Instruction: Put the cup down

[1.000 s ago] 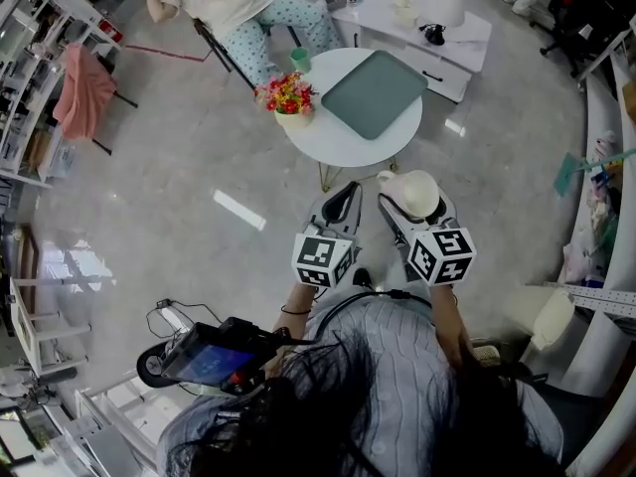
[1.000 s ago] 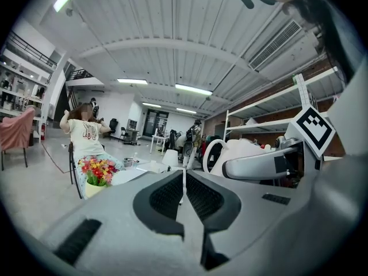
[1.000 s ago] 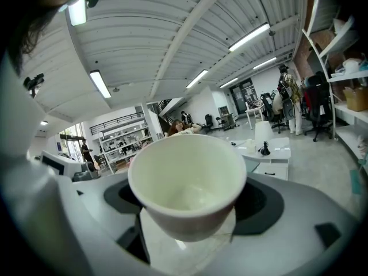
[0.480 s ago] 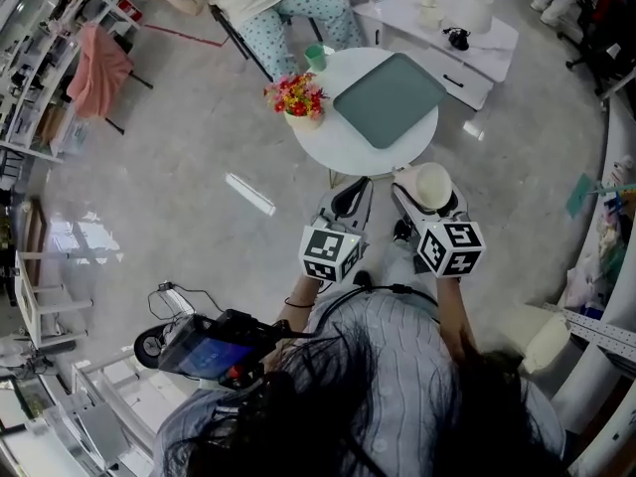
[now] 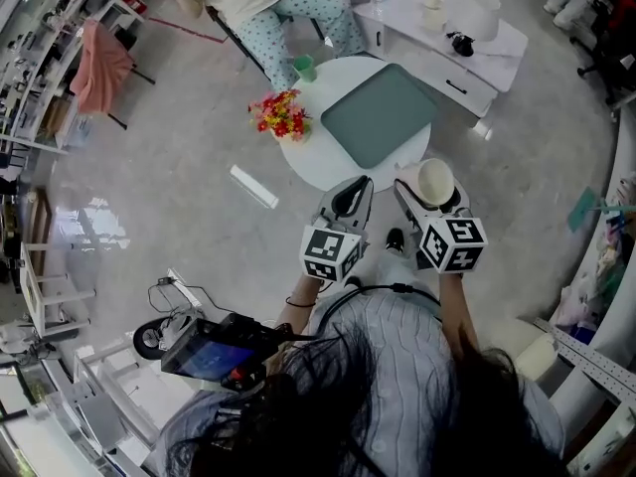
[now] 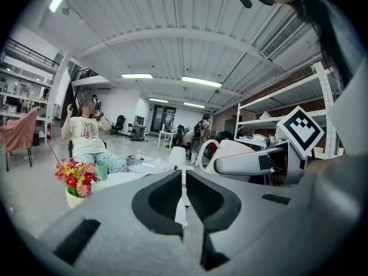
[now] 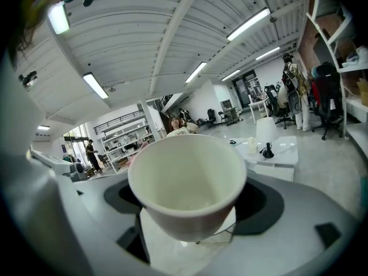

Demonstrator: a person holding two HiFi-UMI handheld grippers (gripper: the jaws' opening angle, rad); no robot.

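A cream paper cup (image 5: 434, 180) stands upright between the jaws of my right gripper (image 5: 432, 191), which is shut on it. In the right gripper view the cup (image 7: 187, 183) fills the middle, empty inside, with the right gripper (image 7: 190, 214) clamped on its lower wall. The cup hangs at the near right edge of a round white table (image 5: 306, 159). My left gripper (image 5: 348, 193) is beside it at the table's near edge, jaws together with nothing between them. Seen in the left gripper view, the left gripper (image 6: 183, 193) shows only a thin slit.
On the round table lie a grey-green tray (image 5: 378, 114), a pot of flowers (image 5: 281, 115) and a small green cup (image 5: 304, 68). Behind it a person sits on a chair (image 5: 263, 3). A low white table (image 5: 437, 30) stands further back. A cart (image 5: 204, 354) is at my lower left.
Both grippers have come forward to the round table's near edge, the cup still held in the right one. The jaws of both stand as before.
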